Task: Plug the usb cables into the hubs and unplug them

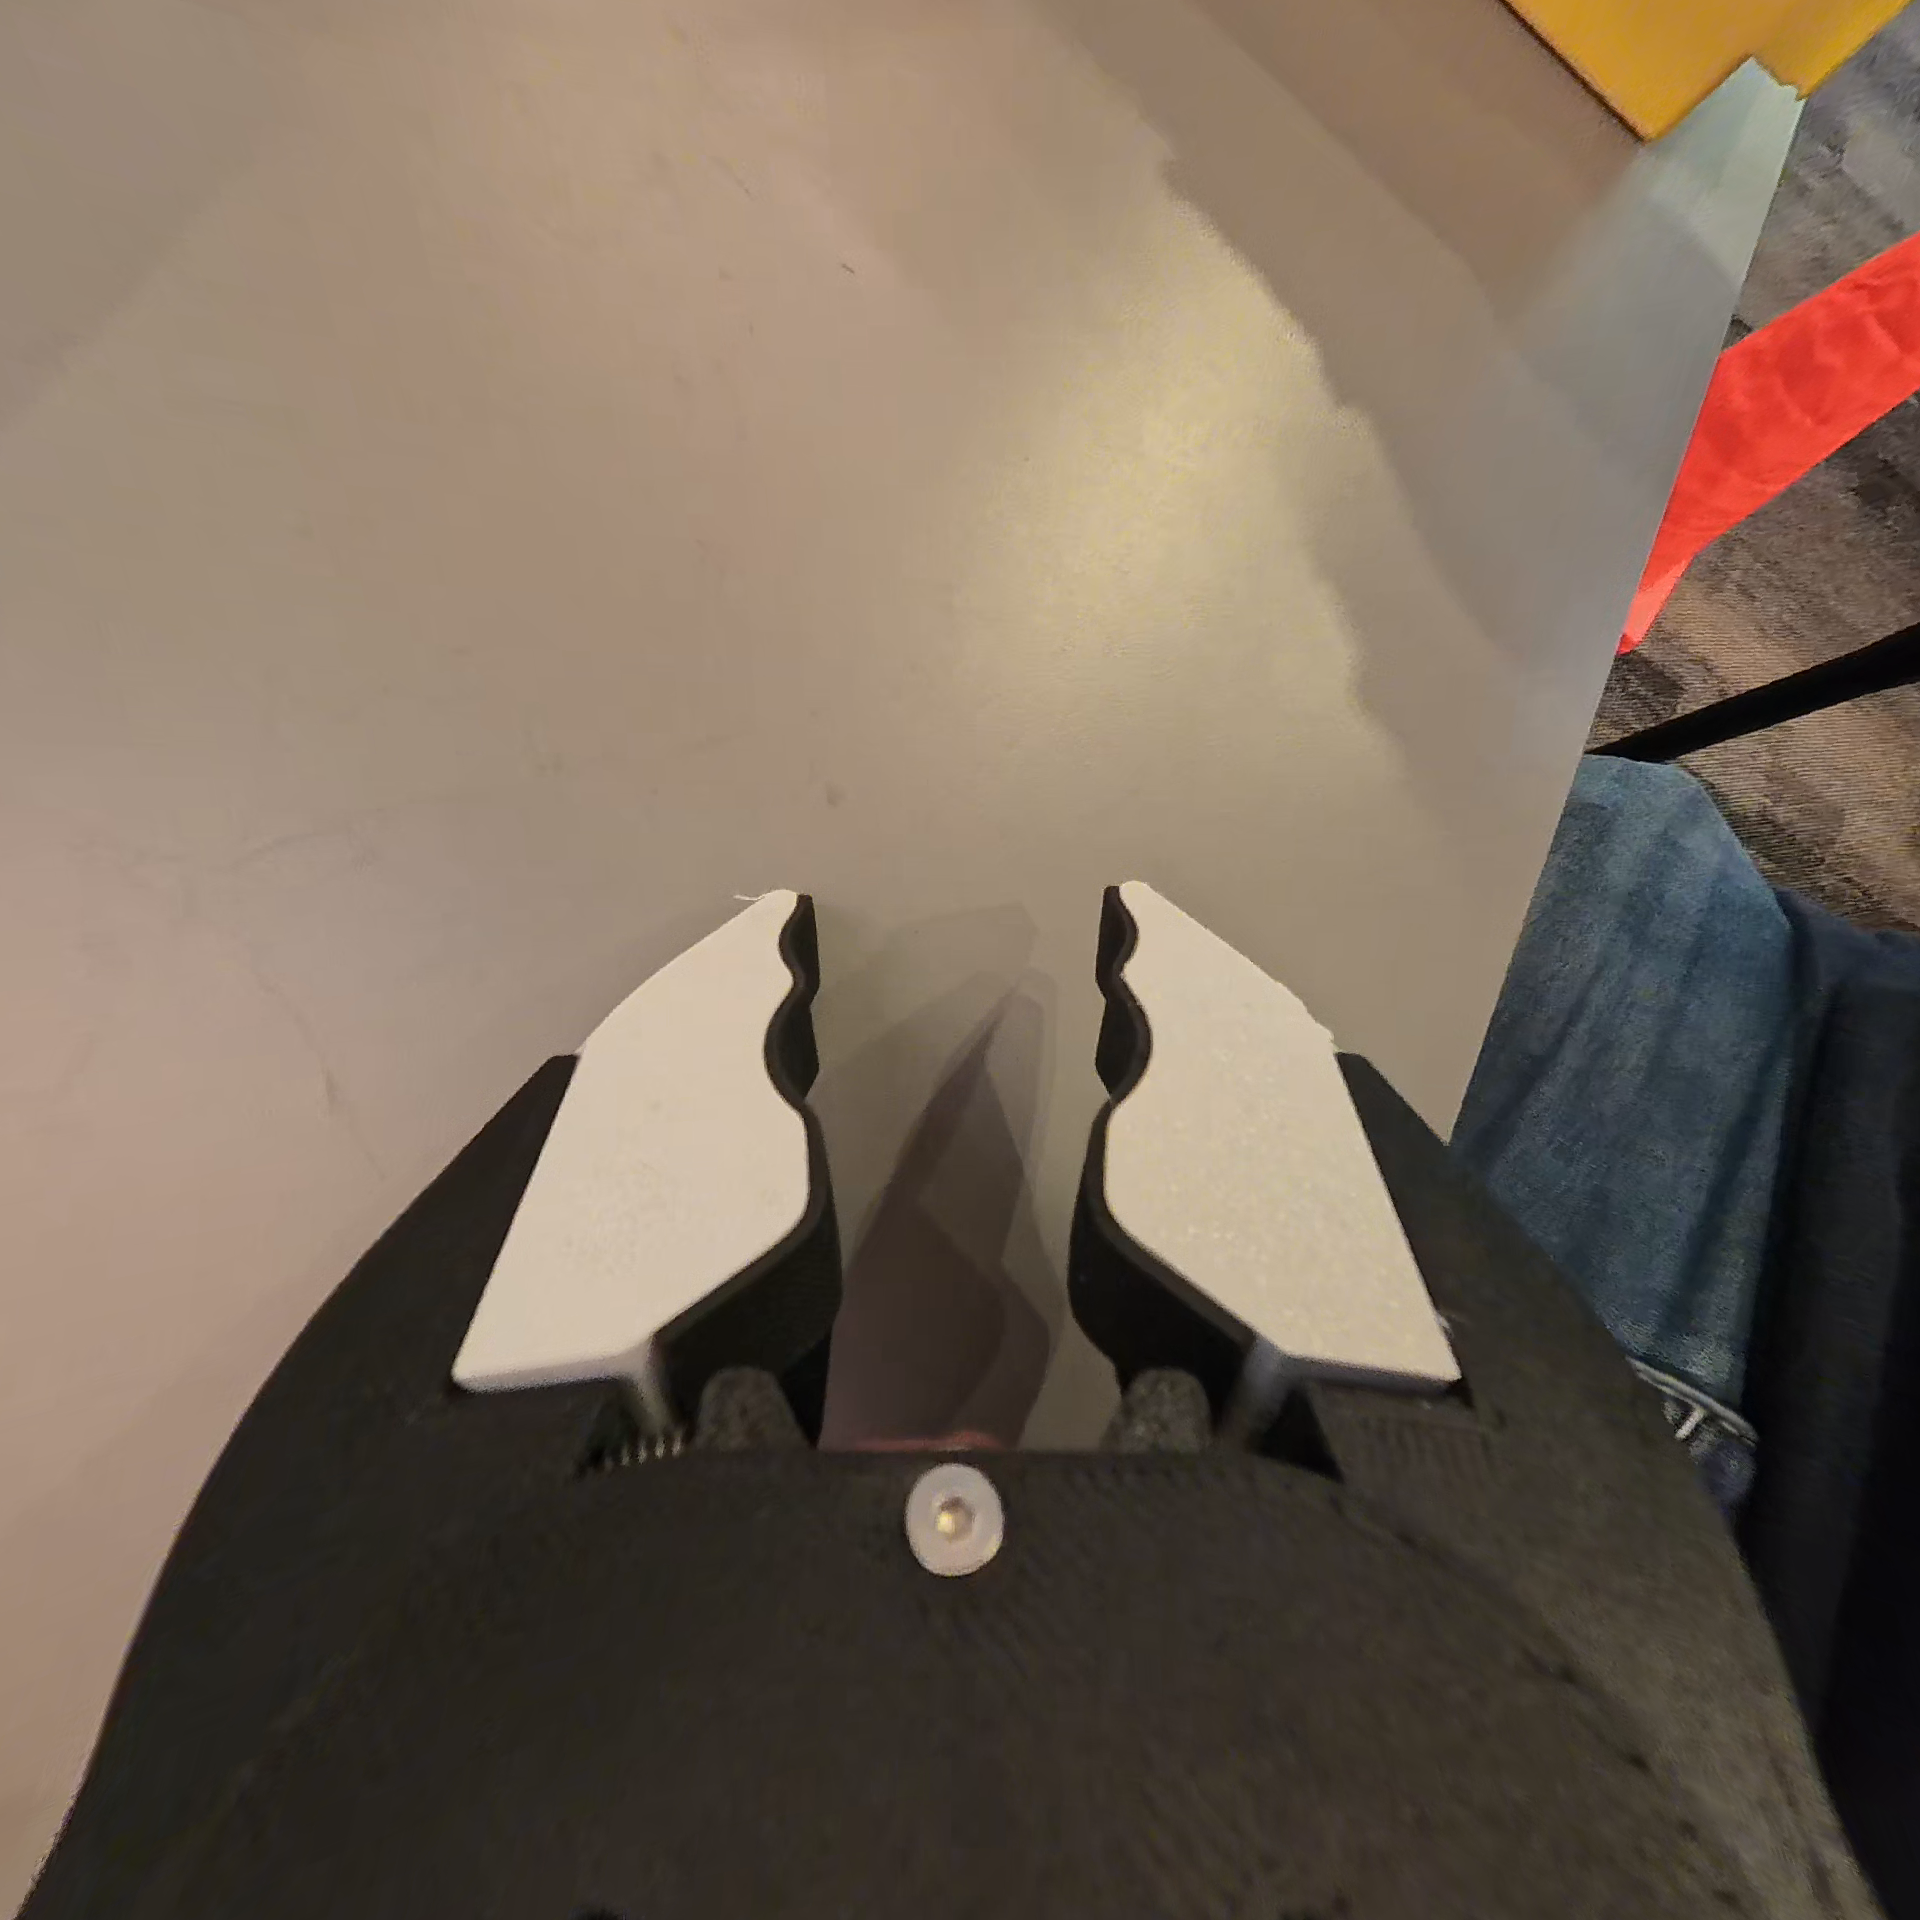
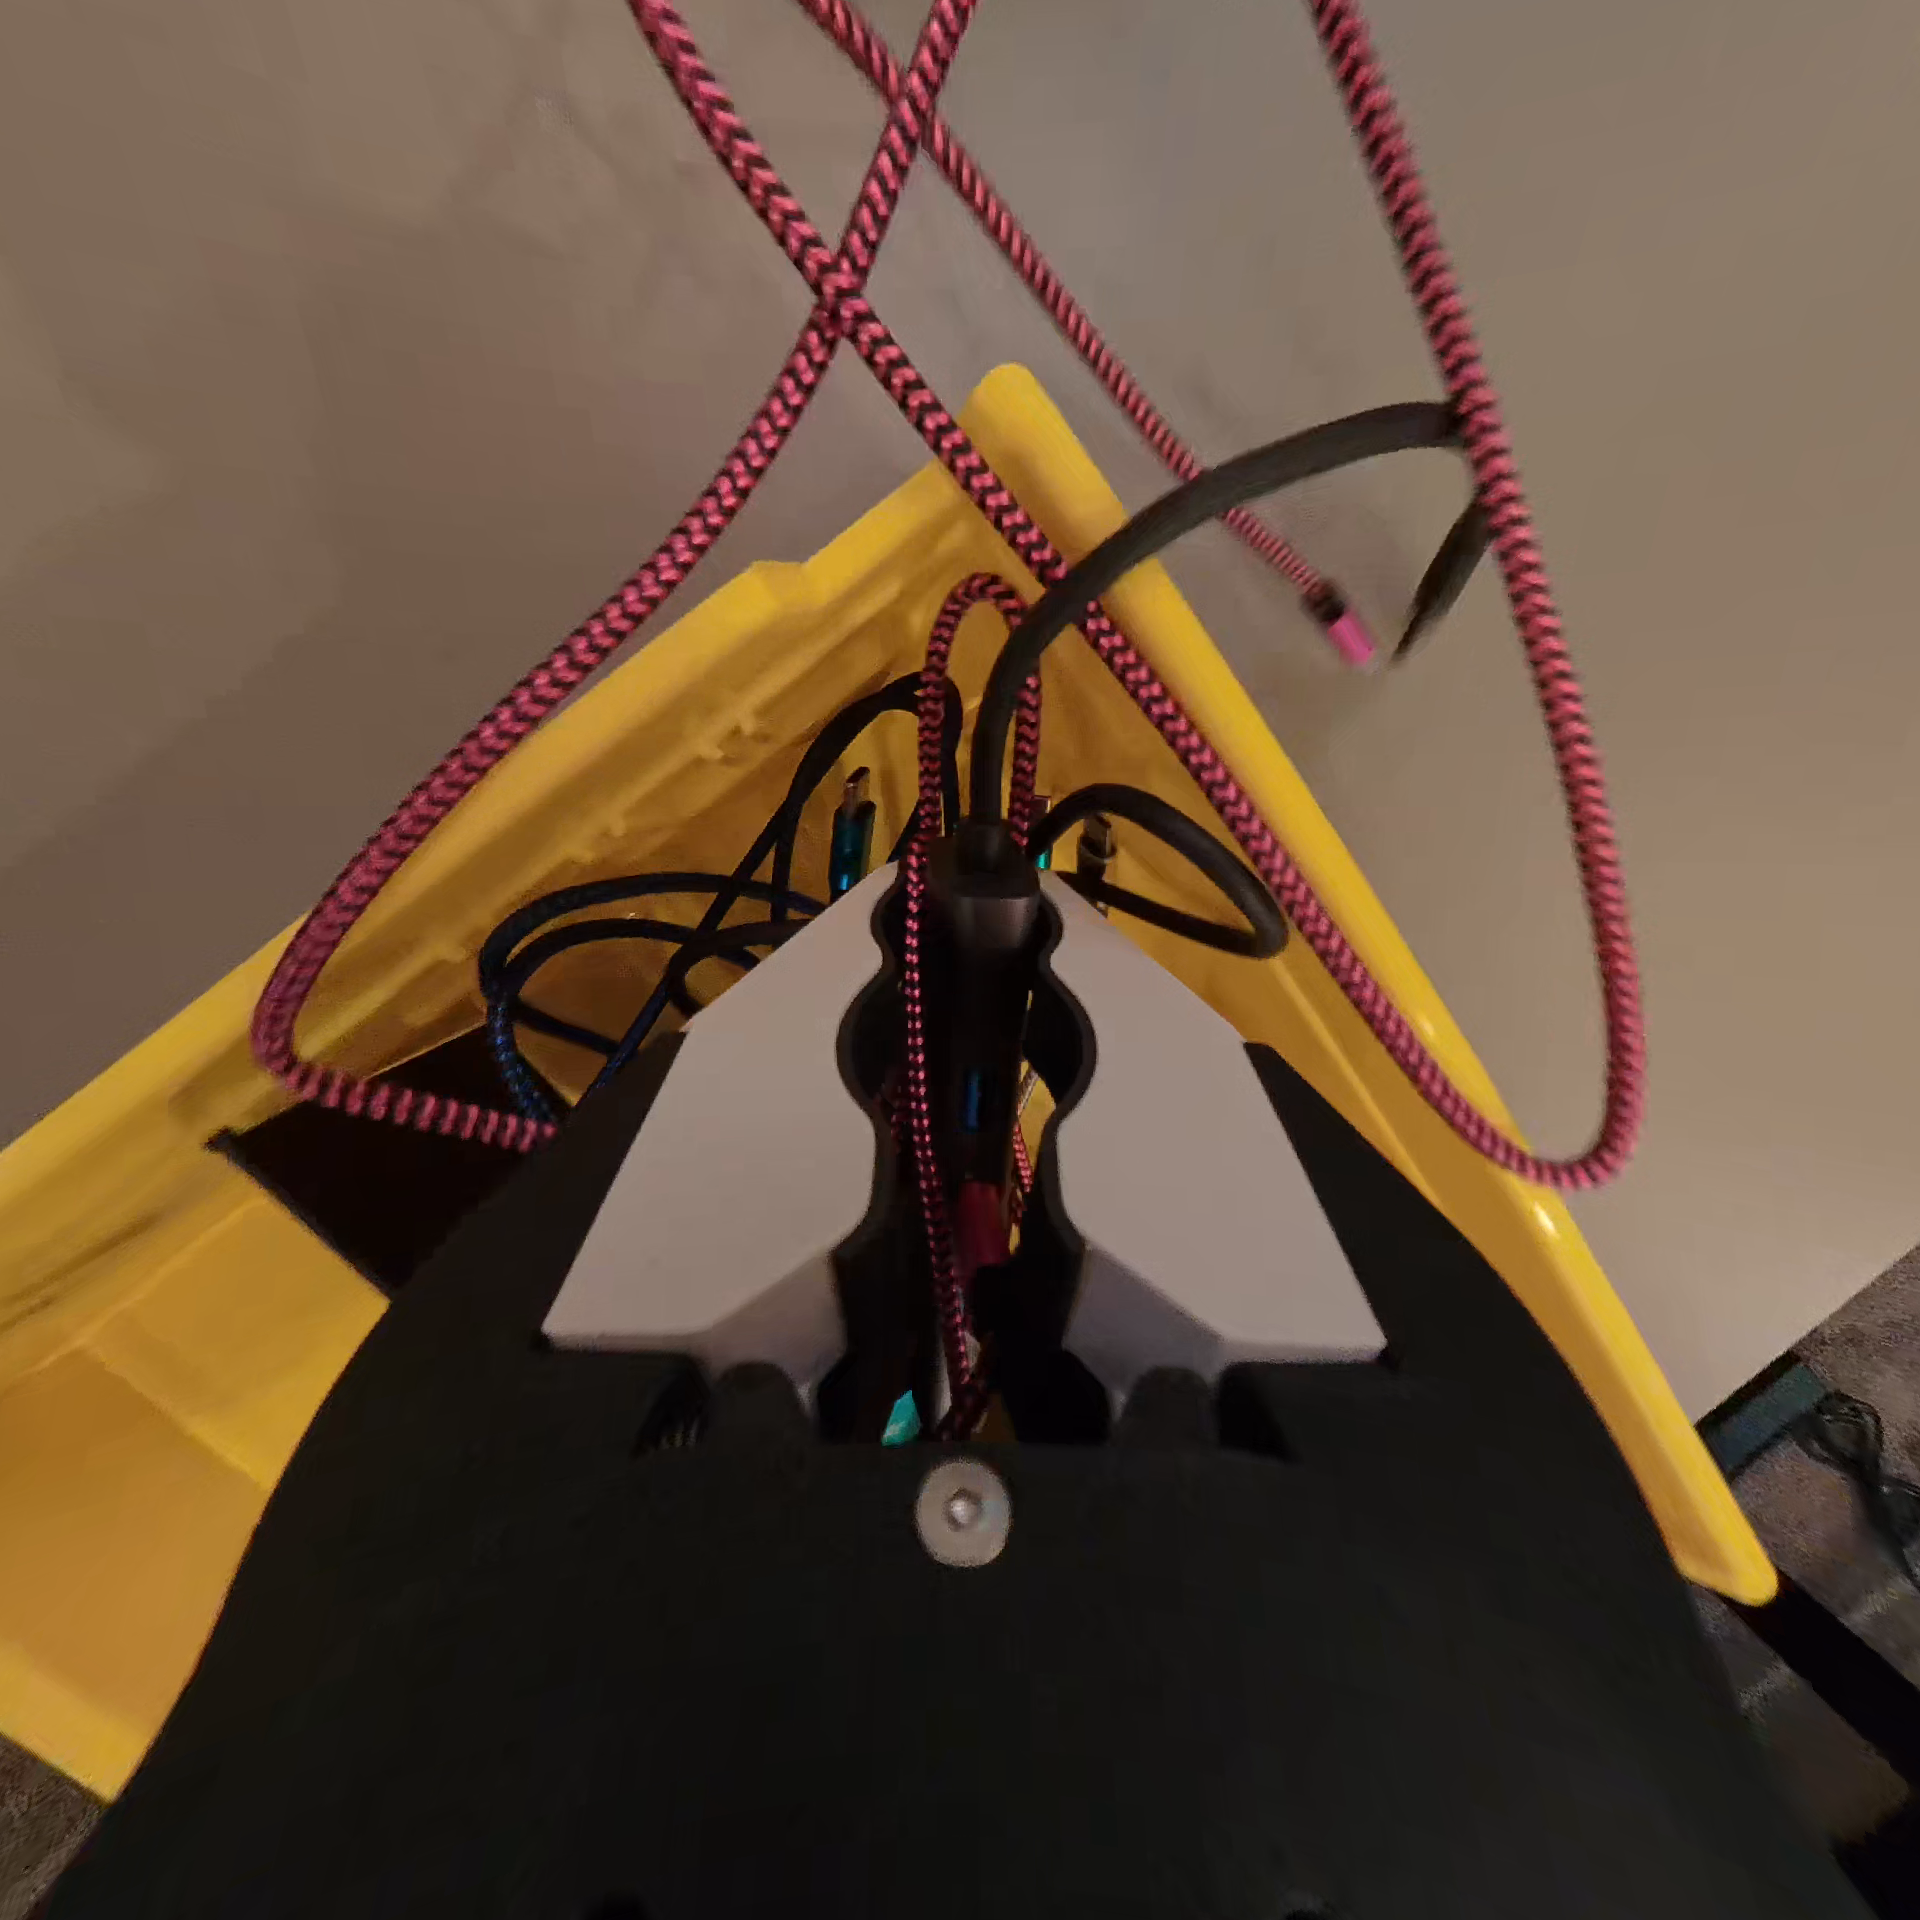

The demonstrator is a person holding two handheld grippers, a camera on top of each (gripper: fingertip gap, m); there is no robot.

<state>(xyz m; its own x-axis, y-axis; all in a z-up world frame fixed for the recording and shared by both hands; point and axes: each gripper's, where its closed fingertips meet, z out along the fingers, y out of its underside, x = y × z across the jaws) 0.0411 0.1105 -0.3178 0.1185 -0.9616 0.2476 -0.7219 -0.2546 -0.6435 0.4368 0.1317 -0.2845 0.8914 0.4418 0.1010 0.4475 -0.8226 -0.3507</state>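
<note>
In the right wrist view my right gripper [image 2: 971, 894] is shut on a bundle of USB cables above a yellow bin [image 2: 582, 790]. The bundle holds a pink-and-black braided cable [image 2: 862, 260], a grey cable [image 2: 1174, 499] and a blue-black braided cable [image 2: 582, 914]. The pink cable loops out over the beige table [image 2: 312, 364]; one pink plug end [image 2: 1345, 634] hangs at the right. A blue plug [image 2: 852, 831] shows inside the bin. In the left wrist view my left gripper [image 1: 956, 914] is open and empty over bare table [image 1: 623, 468]. No hub is in view.
The table edge runs down the right of the left wrist view, with a person's blue-jeaned leg [image 1: 1642, 1039], patterned carpet and a red strip [image 1: 1808, 405] beyond. A corner of the yellow bin [image 1: 1683, 52] shows at top right there. Left tips to right tips: about 40 cm.
</note>
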